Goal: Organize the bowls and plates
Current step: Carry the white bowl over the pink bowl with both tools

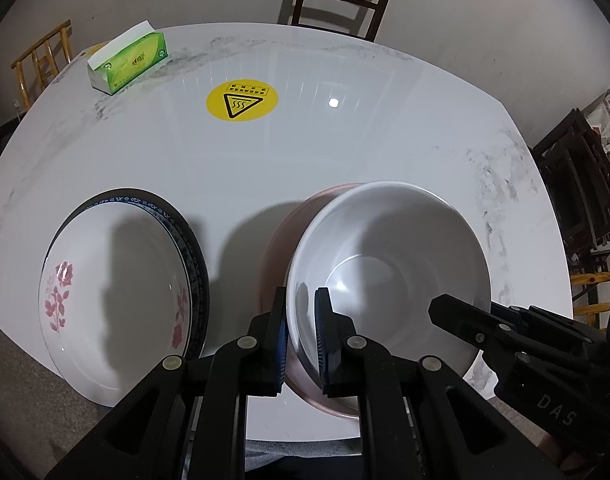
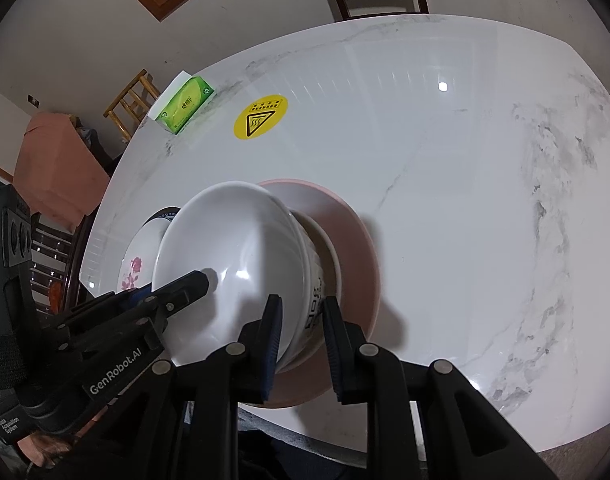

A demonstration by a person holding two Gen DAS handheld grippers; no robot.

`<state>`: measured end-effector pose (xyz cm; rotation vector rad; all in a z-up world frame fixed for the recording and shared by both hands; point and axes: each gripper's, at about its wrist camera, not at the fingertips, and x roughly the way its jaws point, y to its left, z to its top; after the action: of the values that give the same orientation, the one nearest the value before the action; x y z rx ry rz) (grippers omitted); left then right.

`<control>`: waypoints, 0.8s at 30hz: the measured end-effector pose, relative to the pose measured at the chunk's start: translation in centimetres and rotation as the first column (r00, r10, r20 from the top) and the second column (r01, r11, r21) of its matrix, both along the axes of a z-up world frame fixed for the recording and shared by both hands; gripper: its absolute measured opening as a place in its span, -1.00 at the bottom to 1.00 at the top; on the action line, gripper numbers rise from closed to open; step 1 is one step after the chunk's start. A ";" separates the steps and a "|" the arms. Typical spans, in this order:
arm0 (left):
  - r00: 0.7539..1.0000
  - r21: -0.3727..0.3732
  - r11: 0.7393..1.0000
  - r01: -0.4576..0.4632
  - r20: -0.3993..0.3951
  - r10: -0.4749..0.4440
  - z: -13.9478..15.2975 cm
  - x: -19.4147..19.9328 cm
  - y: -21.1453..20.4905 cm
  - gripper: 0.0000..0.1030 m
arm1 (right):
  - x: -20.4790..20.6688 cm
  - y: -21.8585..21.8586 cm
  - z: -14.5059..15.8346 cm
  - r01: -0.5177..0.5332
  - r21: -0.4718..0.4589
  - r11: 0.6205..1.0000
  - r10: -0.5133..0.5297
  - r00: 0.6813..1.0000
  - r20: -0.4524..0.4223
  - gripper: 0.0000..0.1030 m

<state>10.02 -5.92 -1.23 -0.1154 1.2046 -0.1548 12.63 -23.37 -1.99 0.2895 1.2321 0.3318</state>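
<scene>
**Both grippers clamped on the same white bowl**

Going left to right on the marble table: at the far left edge sits a green tissue box, and nearer to me a floral plate stacked on a dark blue-rimmed plate, right at the table's near edge. In the middle there's a yellow hot-surface sticker.

Then the main thing: a white bowl, tilted, sitting in or just over a pink bowl near the front edge of the table. Can't tell whether they actually touch.

The left gripper has its jaws narrow, pinching the bowl's left rim, one pad inside and one outside. The right gripper is doing the same on the opposite wall, the side with the printed characters, jaws squeezed onto it.

Wooden chairs stand around the far side.
</scene>
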 end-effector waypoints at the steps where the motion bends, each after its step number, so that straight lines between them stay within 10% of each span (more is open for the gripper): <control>1: 1.000 0.000 1.000 -0.001 0.001 0.001 0.0 0.0 0.0 -0.81 | 0.0 0.0 0.0 0.001 0.002 1.000 -0.001 1.000 0.001 -0.58; 24: 1.000 0.018 1.000 0.008 0.023 -0.009 -0.2 0.1 0.0 -0.79 | -0.2 0.2 0.1 0.019 -0.022 1.000 -0.019 0.999 0.026 -0.50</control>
<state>10.17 -5.88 -1.46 -0.0926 1.1836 -0.1524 12.40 -23.17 -1.84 0.2769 1.2066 0.3041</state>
